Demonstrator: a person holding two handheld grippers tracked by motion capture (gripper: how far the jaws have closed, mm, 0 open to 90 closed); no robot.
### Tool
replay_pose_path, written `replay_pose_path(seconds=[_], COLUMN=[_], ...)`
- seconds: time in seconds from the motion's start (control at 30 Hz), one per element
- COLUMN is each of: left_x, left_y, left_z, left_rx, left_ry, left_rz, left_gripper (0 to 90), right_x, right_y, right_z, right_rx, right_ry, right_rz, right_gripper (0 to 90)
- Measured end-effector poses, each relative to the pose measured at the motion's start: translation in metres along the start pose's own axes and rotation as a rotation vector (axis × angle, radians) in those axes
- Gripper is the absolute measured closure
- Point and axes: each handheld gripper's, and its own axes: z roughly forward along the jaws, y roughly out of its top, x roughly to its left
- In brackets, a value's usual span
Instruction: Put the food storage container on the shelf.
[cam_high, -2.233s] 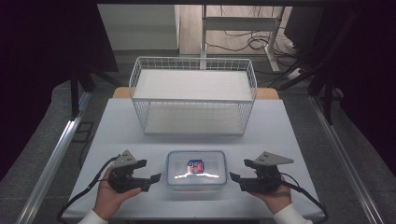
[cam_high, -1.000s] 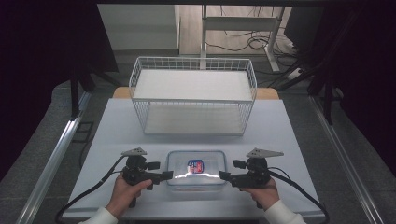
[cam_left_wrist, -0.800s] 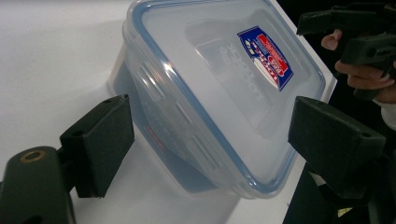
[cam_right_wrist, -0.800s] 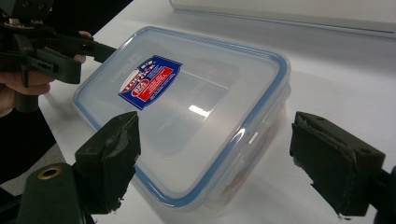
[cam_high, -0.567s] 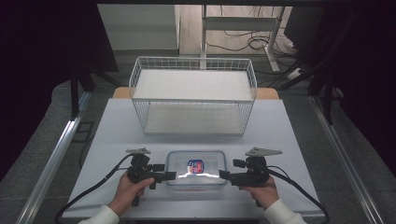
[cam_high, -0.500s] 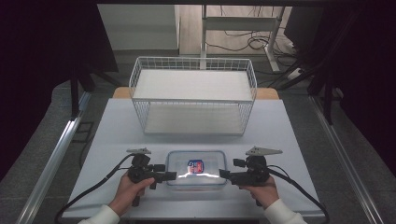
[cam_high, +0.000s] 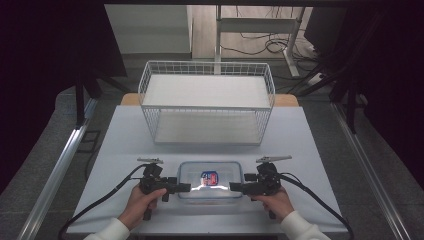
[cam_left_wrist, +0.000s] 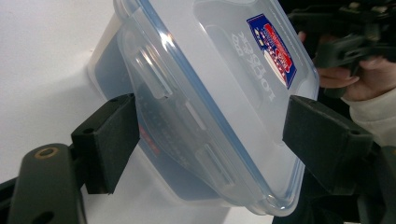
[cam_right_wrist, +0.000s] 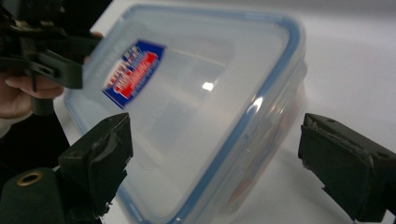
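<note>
From the high view I see the clear rectangular plastic container with a blue-sealed lid and a red-and-blue label (cam_high: 210, 179) lying flat near the front edge of the white desk (cam_high: 125, 140), with my left tool (cam_high: 184, 187) at its left short side and my right tool (cam_high: 235, 188) at its right short side, each held in a hand (cam_high: 142, 204) coming up from the bottom. Behind the container stands the white wire basket (cam_high: 207, 102), well apart, with a bare strip of desk between them and open desk to either side of the tools. In the left gripper view, my left tool (cam_left_wrist: 210, 135) is spread wide, one black jaw at the container's (cam_left_wrist: 210, 84) side latch and the other beyond the lid's far edge, neither pressing in; the right hand (cam_left_wrist: 348, 77) shows beyond the far end. In the right gripper view, my right tool (cam_right_wrist: 215, 149) is likewise released, its jaws standing off either side of the container's (cam_right_wrist: 187, 102) rounded corner with gaps on both sides.
</note>
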Motion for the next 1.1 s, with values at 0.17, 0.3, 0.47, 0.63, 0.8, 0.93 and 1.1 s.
replay_pose_path(seconds=[0.17, 0.3, 0.47, 0.63, 0.8, 0.93, 1.1], left_x=[0.0, -0.001, -0.003, -0.007, -0.013, -0.017, -0.021], left_y=[0.0, 0.001, 0.003, 0.003, 0.001, -0.001, -0.002], left_z=[-0.002, -0.005, -0.008, -0.013, -0.017, -0.02, -0.026], left_rx=[-0.015, -0.032, -0.036, -0.044, -0.064, -0.071, -0.086], left_ry=[0.005, 0.006, 0.02, 0.034, 0.042, 0.045, 0.035], left_rz=[-0.004, -0.025, -0.037, -0.034, -0.029, -0.023, -0.009], left_gripper=[21.4, 26.1, 32.3, 38.0, 42.6, 44.7, 48.8], right_x=[-0.004, -0.005, -0.012, -0.009, -0.005, -0.002, 0.001], right_y=[0.0, 0.001, 0.002, 0.001, -0.001, -0.002, -0.004], right_z=[0.007, 0.006, -0.001, -0.005, -0.012, -0.016, -0.019], right_rx=[0.029, 0.037, 0.029, 0.02, 0.006, 0.0, -0.01], right_ry=[0.039, 0.055, 0.088, 0.089, 0.088, 0.085, 0.085], right_rz=[0.041, 0.073, 0.135, 0.136, 0.14, 0.146, 0.161], right_gripper=[15.8, 22.1, 33.2, 38.6, 44.1, 46.7, 49.1])
